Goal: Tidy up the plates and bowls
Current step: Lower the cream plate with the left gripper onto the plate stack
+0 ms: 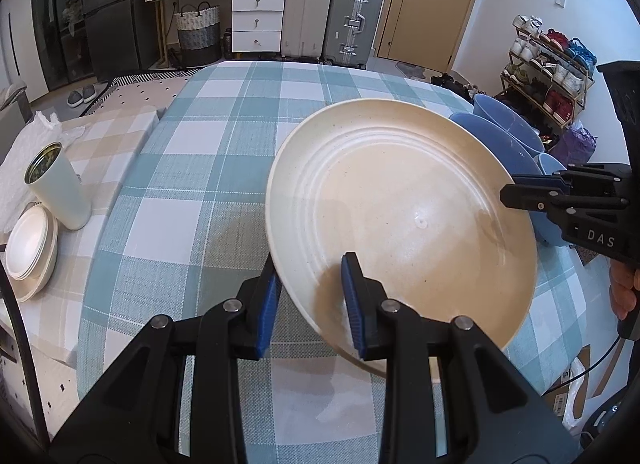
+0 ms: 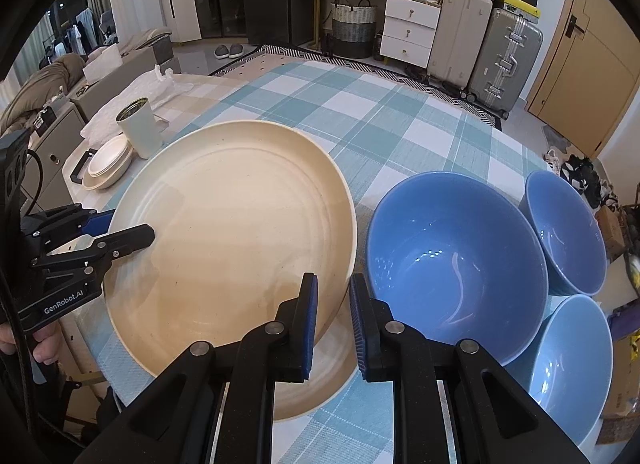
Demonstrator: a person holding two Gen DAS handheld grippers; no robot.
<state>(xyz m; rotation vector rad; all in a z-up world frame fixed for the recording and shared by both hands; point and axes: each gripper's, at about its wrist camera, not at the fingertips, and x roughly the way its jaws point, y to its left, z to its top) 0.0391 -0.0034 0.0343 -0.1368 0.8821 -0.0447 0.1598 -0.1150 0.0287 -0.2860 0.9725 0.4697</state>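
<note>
Checked cloth [image 1: 224, 168] in teal and white covers the desk; behind it we see a white drawer unit [image 1: 256, 20], suitcases [image 1: 352, 20], a wooden door [image 1: 432, 0] and a shoe rack [image 1: 548, 68]. We read "DAS" on the right gripper [image 2: 333, 304] and "GenRobot.AI" on the left gripper [image 1: 309, 296]. Both sets of fingers pinch opposite rims of the cream plate [image 2: 232, 232], held tilted above the cloth. Just right of it stand three blue bowls [image 2: 452, 248]; a white cup [image 2: 138, 128] and stacked cream dishes [image 2: 110, 162] sit at the desk's far left.
</note>
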